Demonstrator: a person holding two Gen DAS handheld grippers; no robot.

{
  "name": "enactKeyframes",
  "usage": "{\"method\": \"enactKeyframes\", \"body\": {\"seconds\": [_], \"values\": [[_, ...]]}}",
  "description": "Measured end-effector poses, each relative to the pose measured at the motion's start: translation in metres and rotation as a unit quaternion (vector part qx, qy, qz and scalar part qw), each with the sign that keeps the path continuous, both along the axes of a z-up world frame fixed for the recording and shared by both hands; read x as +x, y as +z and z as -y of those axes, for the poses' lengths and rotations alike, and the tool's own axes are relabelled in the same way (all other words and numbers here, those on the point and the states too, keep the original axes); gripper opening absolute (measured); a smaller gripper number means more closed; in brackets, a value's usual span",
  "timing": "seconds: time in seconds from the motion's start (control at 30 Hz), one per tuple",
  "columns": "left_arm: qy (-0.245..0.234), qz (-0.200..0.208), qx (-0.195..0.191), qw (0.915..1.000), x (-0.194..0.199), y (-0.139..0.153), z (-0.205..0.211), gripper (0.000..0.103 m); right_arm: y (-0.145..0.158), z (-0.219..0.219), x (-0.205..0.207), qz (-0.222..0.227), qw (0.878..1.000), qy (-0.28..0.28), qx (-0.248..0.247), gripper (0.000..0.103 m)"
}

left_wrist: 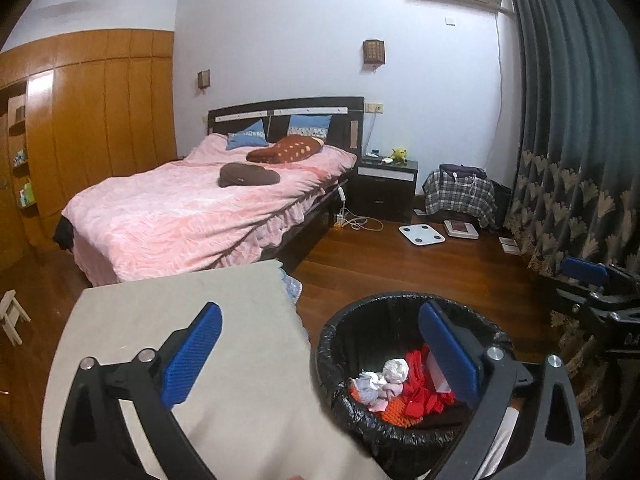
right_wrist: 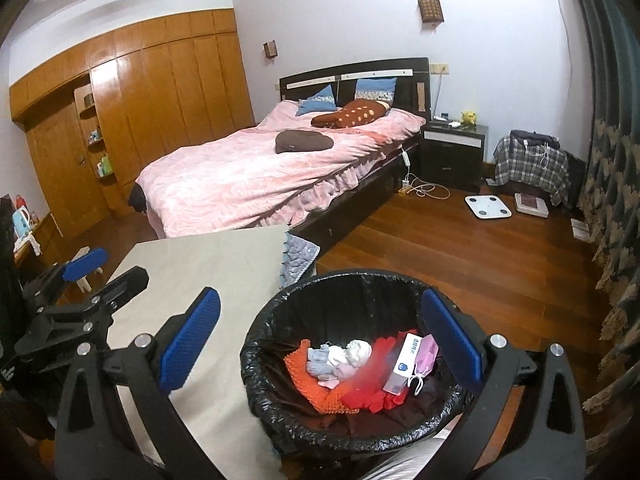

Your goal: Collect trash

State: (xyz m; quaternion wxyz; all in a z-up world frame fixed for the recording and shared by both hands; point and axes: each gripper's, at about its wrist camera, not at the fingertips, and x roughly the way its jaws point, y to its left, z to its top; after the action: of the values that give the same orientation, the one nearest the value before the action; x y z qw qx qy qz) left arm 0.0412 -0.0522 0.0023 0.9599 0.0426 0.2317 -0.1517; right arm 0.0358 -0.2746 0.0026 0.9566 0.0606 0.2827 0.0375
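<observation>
Below both cameras, in the lower half of each frame, stands a round bin (right_wrist: 360,364) lined with a black bag (left_wrist: 340,400). Its trash lies in a loose heap at the bottom: a red cloth (right_wrist: 372,396), an orange knitted piece (right_wrist: 316,388), a few crumpled pale tissues (right_wrist: 344,356), a white box with a blue mark (right_wrist: 402,364) and a pink face mask (right_wrist: 424,356) leaning on that box.

The left claw (left_wrist: 318,354) is spread wide with nothing between its blue pads (left_wrist: 192,356); in the left wrist view its left pad hangs over a beige surface (left_wrist: 192,304) and its right pad over the bin's rim. The right claw (right_wrist: 320,340) is likewise spread wide and empty, its right pad over the bin's right side, its left pad over the same beige surface. Each claw shows at the edge of the other's view: the right one at the right edge of the left wrist frame, the left one at the lower left of the right wrist frame.

The bin sits on a wooden floor (right_wrist: 460,248), just beside the beige surface. Behind, in the middle of both frames, is a bed (left_wrist: 192,208) with a pink cover, two blue pillows and a brown spotted cushion. A dark nightstand (left_wrist: 386,184) stands to its right, a white scale (left_wrist: 422,234) lies on the floor nearby, a wooden wardrobe (right_wrist: 160,88) fills the upper left, and a dark patterned curtain (left_wrist: 572,140) runs down the right edge.
</observation>
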Motion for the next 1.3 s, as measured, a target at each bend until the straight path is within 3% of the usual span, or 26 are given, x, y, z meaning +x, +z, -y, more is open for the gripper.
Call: {"method": "enactKeyframes", "body": {"seconds": [0.3, 1.3], "values": [[0.011, 0.019, 0.003, 0.9997, -0.026, 0.012, -0.009, 0.097, 0.012, -0.022, -0.014, 0.012, 1.000, 0.016, -0.017, 0.098], [0.023, 0.022, 0.008, 0.9995, -0.032, 0.011, -0.014, 0.097, 0.011, -0.036, -0.019, 0.010, 0.999, 0.023, -0.023, 0.098]]}}
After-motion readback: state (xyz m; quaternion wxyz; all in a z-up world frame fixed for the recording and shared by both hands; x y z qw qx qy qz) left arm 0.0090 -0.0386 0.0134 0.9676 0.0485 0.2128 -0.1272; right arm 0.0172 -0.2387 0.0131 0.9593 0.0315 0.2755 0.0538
